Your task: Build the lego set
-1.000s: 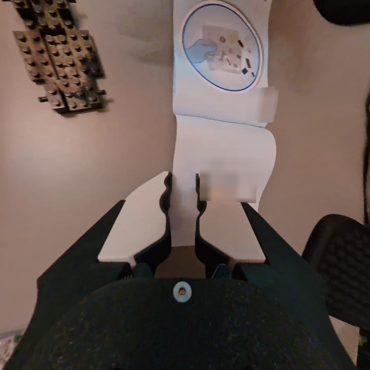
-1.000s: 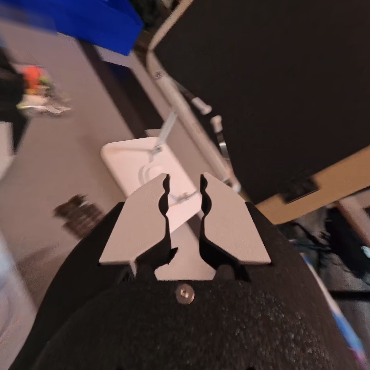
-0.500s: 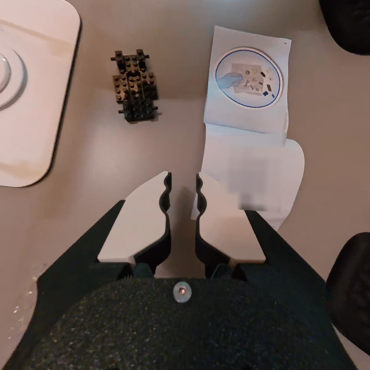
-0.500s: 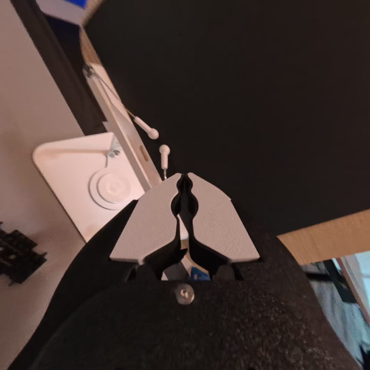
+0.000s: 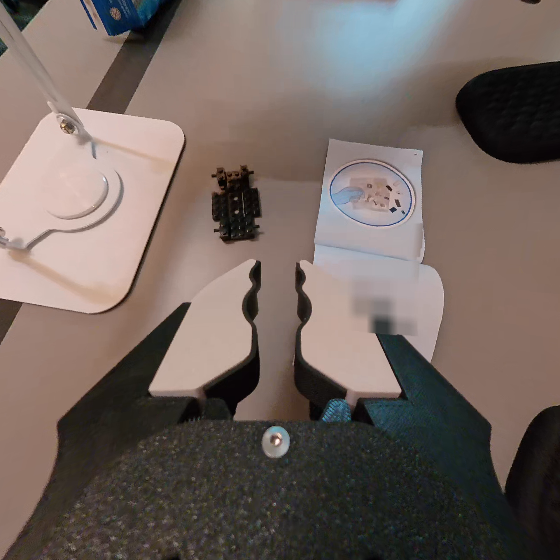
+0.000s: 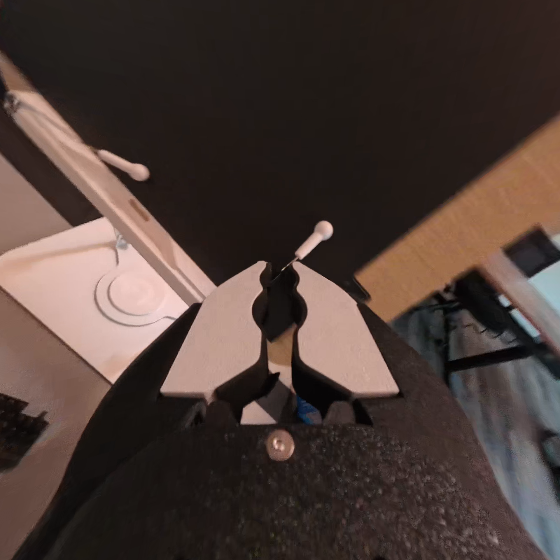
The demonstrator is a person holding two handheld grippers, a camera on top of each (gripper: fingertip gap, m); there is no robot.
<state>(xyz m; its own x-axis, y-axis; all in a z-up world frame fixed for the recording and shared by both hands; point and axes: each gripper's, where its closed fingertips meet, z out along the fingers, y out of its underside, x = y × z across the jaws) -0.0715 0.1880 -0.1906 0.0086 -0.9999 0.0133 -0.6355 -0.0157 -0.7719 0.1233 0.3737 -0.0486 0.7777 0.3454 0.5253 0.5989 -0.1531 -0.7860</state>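
Left wrist view shows the black lego build point(image 5: 235, 204) lying flat on the tan table point(image 5: 272, 91), between the white lamp base point(image 5: 91, 242) and the paper instruction sheet point(image 5: 372, 218), apart from both. A second ago the build sat up in the top left corner and looked big; now it looks smaller and sits near the middle, and the lamp base has come into sight. The sheet has a blue ring with a small drawing inside, and a tiny mark in its top corner is too small to read. A blue box point(image 5: 121, 15) with print too blurry to read lies at the far edge. The left gripper point(image 5: 278, 266) hangs above the table with a narrow gap between its fingers, holding nothing, same as before. In the right wrist view, the right gripper point(image 6: 280, 266) was parted a second ago; now its tips pinch the thin wire of a white lamp pull knob point(image 6: 315, 238). A corner of the build point(image 6: 18, 430) peeks in at the left.
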